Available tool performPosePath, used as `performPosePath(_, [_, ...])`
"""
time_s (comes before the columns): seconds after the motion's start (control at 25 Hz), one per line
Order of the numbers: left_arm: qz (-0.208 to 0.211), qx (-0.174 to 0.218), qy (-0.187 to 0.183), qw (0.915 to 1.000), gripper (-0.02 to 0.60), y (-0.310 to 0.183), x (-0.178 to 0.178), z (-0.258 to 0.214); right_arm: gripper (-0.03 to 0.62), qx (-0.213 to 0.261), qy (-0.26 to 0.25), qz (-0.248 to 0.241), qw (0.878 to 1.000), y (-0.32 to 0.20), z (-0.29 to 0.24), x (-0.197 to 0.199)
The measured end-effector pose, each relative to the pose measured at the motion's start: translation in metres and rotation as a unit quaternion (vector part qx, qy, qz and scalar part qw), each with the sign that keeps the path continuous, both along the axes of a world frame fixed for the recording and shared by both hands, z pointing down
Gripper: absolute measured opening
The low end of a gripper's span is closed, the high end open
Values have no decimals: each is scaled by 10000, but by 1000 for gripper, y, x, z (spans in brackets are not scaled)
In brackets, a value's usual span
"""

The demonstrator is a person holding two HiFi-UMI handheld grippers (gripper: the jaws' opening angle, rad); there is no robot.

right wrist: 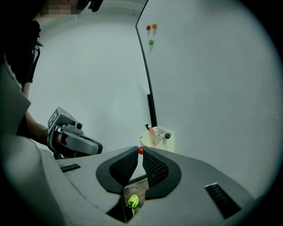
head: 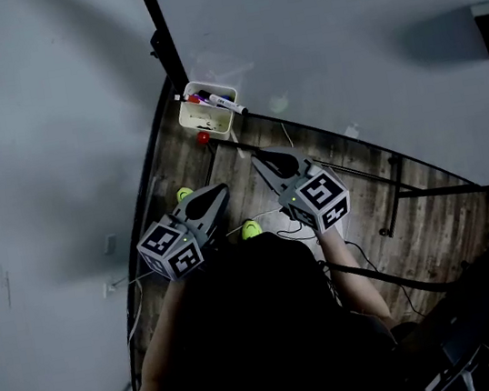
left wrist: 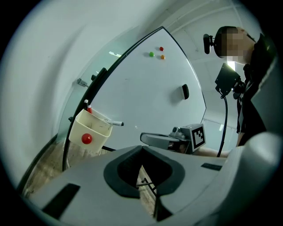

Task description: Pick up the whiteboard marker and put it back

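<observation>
**Marker's sitting in the bin, both tongs empty**

The whiteboard marker [head: 226, 103] is lying across the rim of the cream plastic bin [head: 207, 124]. It has a white barrel, and its dark cap pokes out past the edge. The bin is a small boxy tub with rounded corners, matte-looking, right beside the black frame bar [head: 161, 28] at the edge of the whiteboard [head: 338, 28]. A glossy round red dot [head: 203, 137] sits on the bin's front wall, and something red-tipped [head: 195, 98] stands at the back of the tub.

The left gripper [head: 222, 187] has a smooth grey shell with dark pads. In its own view the tips are pressed together with nothing in between.

The right gripper [head: 254, 156] has black pads with a fine mesh texture. They're only a thin slit apart and nothing is in the slit. In the right gripper view you can see the red dot through it.

Both point toward the bin but are well apart from it. Each carries its cube of black-and-white square markers.

The board is plain, smooth and white, with three little round magnets [left wrist: 161, 48] up high: red, green and orange. The floor [head: 415, 227] is dark wood-grain planks. Bright green shoes [head: 250, 230] show below the grippers.
</observation>
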State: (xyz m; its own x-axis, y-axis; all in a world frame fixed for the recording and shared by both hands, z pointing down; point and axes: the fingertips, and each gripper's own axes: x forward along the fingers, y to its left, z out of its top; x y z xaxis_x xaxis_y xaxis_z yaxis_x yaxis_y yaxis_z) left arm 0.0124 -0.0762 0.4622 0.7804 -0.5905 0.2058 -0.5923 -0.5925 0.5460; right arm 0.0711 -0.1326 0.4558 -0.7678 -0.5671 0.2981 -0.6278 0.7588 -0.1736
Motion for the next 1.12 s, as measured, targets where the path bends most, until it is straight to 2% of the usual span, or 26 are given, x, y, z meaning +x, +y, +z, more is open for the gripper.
performPosePath(0.6, [354,10,-24,9994,21,-44,-21,1,177,-8,178,501,9986,-60,5,-11])
performPosePath(0.68, [357,21,-10,9994,21,-50,-24,0,221,-12,200,549,9983,-68,7,-12])
performPosePath(1.12, [407,-45,-68,9991,21,-67,-35,2,270,-65,387,495,9980,-99,17,-24])
